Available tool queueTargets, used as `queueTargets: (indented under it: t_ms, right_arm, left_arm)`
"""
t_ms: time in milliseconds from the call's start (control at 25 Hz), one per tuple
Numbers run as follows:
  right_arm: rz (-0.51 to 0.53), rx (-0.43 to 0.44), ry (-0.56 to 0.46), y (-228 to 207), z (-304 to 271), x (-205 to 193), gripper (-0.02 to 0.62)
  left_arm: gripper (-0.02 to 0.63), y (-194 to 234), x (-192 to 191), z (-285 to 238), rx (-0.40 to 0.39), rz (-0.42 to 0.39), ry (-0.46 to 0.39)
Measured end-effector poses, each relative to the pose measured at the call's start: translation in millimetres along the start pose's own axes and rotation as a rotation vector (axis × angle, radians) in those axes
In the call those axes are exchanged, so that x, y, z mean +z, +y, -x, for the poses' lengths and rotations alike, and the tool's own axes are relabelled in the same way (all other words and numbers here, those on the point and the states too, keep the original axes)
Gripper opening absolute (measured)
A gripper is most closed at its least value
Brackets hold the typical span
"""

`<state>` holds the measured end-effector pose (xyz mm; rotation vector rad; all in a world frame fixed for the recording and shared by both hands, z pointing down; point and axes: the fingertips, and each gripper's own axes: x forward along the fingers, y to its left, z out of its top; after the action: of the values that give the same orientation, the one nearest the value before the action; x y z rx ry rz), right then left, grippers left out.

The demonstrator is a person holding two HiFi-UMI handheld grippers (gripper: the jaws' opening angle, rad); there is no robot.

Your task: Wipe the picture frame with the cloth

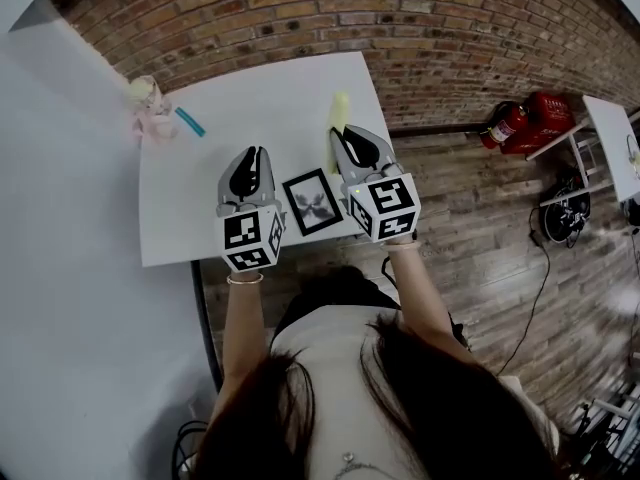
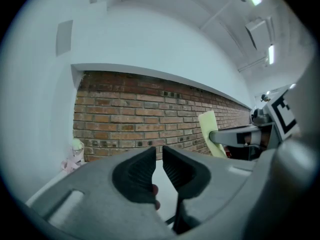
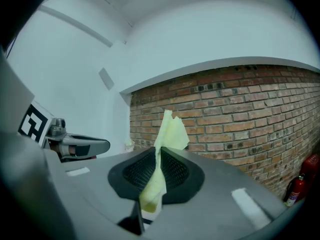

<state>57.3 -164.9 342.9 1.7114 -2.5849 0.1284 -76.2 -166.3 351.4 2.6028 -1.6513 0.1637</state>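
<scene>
A small black picture frame (image 1: pixel 311 201) lies flat on the white table (image 1: pixel 250 98), near its front edge, between my two grippers. My right gripper (image 1: pixel 337 132) is held above the table to the right of the frame, shut on a pale yellow cloth (image 1: pixel 341 106). The cloth (image 3: pixel 171 131) sticks up past the right gripper's (image 3: pixel 160 154) jaws, and a fold hangs below them. My left gripper (image 1: pixel 258 152) hovers left of the frame. The left gripper's (image 2: pixel 158 151) jaws stand a narrow gap apart with nothing between them. The frame shows in neither gripper view.
A pink and white bundle (image 1: pixel 148 108) and a teal stick (image 1: pixel 190 121) lie at the table's far left corner. A brick wall (image 1: pixel 420 28) runs behind the table. Red fire extinguishers (image 1: pixel 522 123) and cables (image 1: pixel 545 238) are on the wooden floor to the right.
</scene>
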Motion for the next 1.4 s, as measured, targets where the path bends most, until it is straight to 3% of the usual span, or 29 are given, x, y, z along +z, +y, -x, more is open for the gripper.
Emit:
queueTargets:
  t_ms: [200,760,1400]
  right_arm:
    - [0.032,0.006,-0.058,6,3,22,0.035]
    - [0.091,0.008,-0.165,15,19,62,0.035]
    - [0.132,0.001,-0.220,17,38,76,0.032]
  left_arm:
    - [0.038,0,19,5,0.001,-0.045,-0.048]
    - [0.035,1,64,27,0.021,-0.061,-0.176]
    - [0.032,-9,84,41,0.008,-0.044,-0.247]
